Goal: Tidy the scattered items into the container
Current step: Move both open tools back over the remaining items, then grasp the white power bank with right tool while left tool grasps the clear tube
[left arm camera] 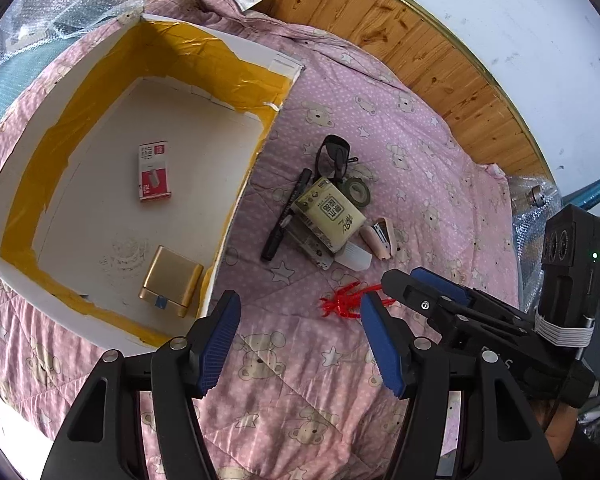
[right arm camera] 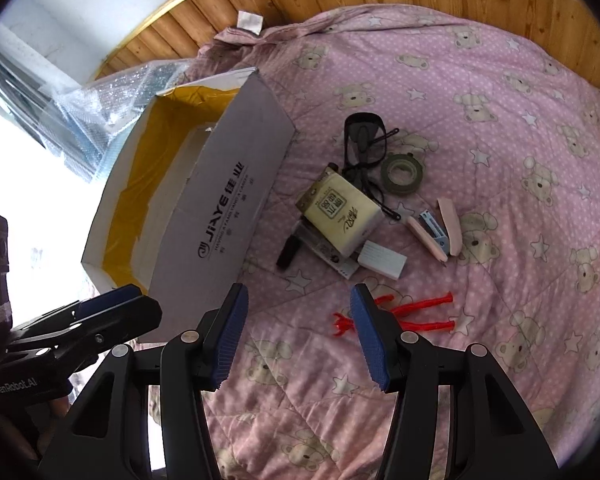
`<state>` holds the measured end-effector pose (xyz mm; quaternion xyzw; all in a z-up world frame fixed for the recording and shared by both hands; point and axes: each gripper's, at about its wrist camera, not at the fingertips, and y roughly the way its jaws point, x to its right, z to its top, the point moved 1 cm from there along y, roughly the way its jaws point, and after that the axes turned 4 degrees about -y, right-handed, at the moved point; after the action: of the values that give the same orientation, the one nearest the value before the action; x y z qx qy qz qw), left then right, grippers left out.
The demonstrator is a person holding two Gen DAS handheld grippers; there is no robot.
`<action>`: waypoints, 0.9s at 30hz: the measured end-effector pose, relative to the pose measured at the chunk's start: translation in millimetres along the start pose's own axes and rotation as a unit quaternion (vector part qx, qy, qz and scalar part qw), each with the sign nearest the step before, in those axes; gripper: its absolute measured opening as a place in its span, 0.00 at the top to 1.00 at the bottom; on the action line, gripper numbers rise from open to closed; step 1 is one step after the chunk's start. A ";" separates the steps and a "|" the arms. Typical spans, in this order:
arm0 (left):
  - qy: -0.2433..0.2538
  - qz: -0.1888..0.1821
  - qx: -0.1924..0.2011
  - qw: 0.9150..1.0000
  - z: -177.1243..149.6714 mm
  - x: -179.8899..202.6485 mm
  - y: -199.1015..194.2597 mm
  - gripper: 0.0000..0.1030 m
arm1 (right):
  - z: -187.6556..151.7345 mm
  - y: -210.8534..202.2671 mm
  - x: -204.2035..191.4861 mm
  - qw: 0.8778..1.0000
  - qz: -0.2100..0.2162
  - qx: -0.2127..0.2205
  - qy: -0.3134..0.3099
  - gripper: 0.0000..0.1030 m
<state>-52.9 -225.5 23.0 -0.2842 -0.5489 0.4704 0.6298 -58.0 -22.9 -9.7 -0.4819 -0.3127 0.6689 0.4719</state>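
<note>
Right wrist view: my right fingers (right arm camera: 296, 336) are spread wide and hold nothing, just over the red toy (right arm camera: 404, 314) on the bed, ready to grab it. My left fingers (left arm camera: 300, 340) gape empty beside the box (left arm camera: 236, 184).

Black marker (right arm camera: 289, 254) mostly hidden under tissue pack (right arm camera: 342, 216); red toy (right arm camera: 412, 312) partly behind right fingers (right arm camera: 370, 340)

You see a pink bear-and-star quilt (right arm camera: 480, 92), yellow tape lining the white box (left arm camera: 100, 92), and a red toy (right arm camera: 416, 314).
</note>
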 end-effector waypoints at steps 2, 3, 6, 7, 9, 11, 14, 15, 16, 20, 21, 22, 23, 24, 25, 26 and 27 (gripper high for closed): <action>0.009 -0.007 -0.008 1.000 1.1 4.5 4.9 0.38 | -1.2 1.4 5.1 1.000 -0.002 -0.002 0.005 0.45; 0.011 -0.008 -0.011 1.000 1.6 6.2 8.1 0.38 | -1.1 2.1 7.1 1.000 -0.003 -0.003 0.007 0.45; 0.012 -0.009 -0.022 1.000 2.5 9.3 18.4 0.38 | -0.8 4.5 13.8 1.000 -0.006 -0.005 0.015 0.45; 0.012 -0.009 -0.025 1.000 2.9 10.0 21.5 0.38 | -0.6 5.5 16.0 1.000 -0.007 -0.006 0.018 0.45; 0.014 -0.010 -0.031 0.999 3.6 11.1 27.3 0.38 | -0.3 7.9 20.8 1.000 -0.009 -0.008 0.024 0.45; 0.016 -0.012 -0.038 0.999 4.0 12.0 33.1 0.38 | -0.3 10.4 26.4 0.999 -0.011 -0.010 0.030 0.45; 0.017 -0.016 -0.052 0.998 4.5 13.0 43.9 0.38 | -1.0 15.6 36.1 0.999 -0.017 -0.015 0.039 0.45; 0.018 -0.020 -0.056 0.998 4.7 13.4 47.5 0.38 | -1.4 17.6 39.3 0.999 -0.019 -0.017 0.041 0.45; 0.018 -0.021 -0.062 0.998 4.9 14.0 52.2 0.38 | -2.1 20.0 43.1 0.999 -0.022 -0.019 0.044 0.45; 0.023 -0.023 -0.081 0.996 6.0 17.3 69.7 0.38 | -4.6 29.2 54.5 0.998 -0.029 -0.031 0.050 0.45; 0.024 -0.023 -0.085 0.996 6.4 18.0 74.0 0.38 | -5.2 31.4 56.6 0.998 -0.030 -0.034 0.051 0.45; 0.025 -0.023 -0.089 0.995 6.7 18.7 78.3 0.38 | -5.8 33.8 58.5 0.998 -0.031 -0.038 0.050 0.45; 0.027 -0.022 -0.093 0.995 7.1 19.4 82.5 0.38 | -6.0 35.8 60.1 0.997 -0.031 -0.040 0.050 0.45; 0.026 -0.020 -0.095 0.995 8.2 18.9 86.3 0.38 | -5.9 37.9 61.3 0.997 -0.031 -0.043 0.048 0.45; 0.024 -0.016 -0.097 0.995 9.3 18.3 90.0 0.38 | -5.8 39.9 62.4 0.997 -0.031 -0.045 0.047 0.45; 0.023 -0.013 -0.100 0.995 10.4 17.6 93.7 0.38 | -5.4 41.8 63.4 0.997 -0.030 -0.046 0.047 0.45; 0.021 -0.012 -0.102 0.994 11.9 16.4 97.0 0.38 | -5.0 43.8 64.3 0.997 -0.030 -0.048 0.045 0.45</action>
<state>-92.2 -174.1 -52.1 -0.3503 -0.5843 0.3980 0.6145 -73.5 21.1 -72.1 -0.5240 -0.3368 0.6160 0.4822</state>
